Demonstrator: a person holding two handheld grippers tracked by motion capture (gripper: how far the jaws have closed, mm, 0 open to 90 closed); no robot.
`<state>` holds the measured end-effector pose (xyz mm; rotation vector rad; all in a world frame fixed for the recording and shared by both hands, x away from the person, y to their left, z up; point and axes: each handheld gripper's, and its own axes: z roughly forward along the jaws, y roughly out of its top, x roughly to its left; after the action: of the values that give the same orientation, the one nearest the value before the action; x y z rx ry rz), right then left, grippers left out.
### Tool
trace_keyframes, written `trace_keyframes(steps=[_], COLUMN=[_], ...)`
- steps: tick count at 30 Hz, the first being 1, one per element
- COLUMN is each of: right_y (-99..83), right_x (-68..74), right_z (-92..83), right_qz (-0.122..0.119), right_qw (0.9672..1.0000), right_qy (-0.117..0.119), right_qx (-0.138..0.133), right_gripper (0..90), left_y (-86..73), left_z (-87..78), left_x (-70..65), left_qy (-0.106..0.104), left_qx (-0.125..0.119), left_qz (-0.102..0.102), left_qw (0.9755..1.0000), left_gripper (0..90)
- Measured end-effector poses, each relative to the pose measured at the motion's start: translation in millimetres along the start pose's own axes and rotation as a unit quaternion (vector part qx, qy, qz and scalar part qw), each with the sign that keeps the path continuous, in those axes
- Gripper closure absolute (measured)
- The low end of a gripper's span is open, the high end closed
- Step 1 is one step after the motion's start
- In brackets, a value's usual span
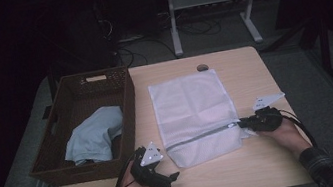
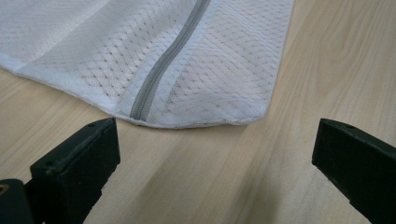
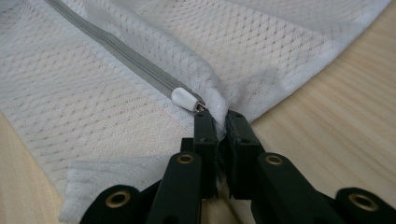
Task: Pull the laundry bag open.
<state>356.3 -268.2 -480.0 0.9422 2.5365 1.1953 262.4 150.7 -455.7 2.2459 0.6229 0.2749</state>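
The right gripper (image 3: pixel 219 119) is clenched on the mesh bag's (image 1: pixel 193 114) edge beside the zipper pull (image 3: pixel 186 99); the bag lies mid-surface, at two o'clock from the released left gripper (image 1: pixel 167 172)

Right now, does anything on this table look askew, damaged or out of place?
Nothing stands out. The white mesh laundry bag lies flat, the right gripper pinching its edge beside the white zipper pull. The light blue cloth sits crumpled inside the brown wicker basket.
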Motion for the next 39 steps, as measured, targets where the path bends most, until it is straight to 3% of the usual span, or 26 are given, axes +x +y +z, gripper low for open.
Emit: trace_keyframes(steps=[7, 23, 30, 39], right_y=[1.5, 8.0, 10.2, 12.7], right_x=[-1.8, 10.1, 20.0, 29.4], right_z=[-3.6, -15.5, -19.5, -20.0], right_qz=[0.024, 0.022, 0.014, 0.007], right_qw=[0.9996, 0.9995, 0.9996, 0.9997], right_qy=[0.013, 0.018, 0.020, 0.023], right_qx=[-0.003, -0.011, -0.012, -0.010], right_gripper=[83.7, 83.7, 83.6, 83.6], left_y=[2.3, 21.3, 31.8, 44.3], left_z=[0.4, 0.8, 5.0, 13.0], left_x=[0.7, 1.5, 0.7, -0.5], left_qy=[0.001, -0.007, -0.018, -0.044], left_qx=[-0.002, -0.023, -0.035, -0.054], left_qz=[-0.001, -0.014, -0.011, -0.011], left_qw=[1.0000, 0.9996, 0.9991, 0.9975], left_gripper=[0.8, 6.5, 6.7, 21.8])
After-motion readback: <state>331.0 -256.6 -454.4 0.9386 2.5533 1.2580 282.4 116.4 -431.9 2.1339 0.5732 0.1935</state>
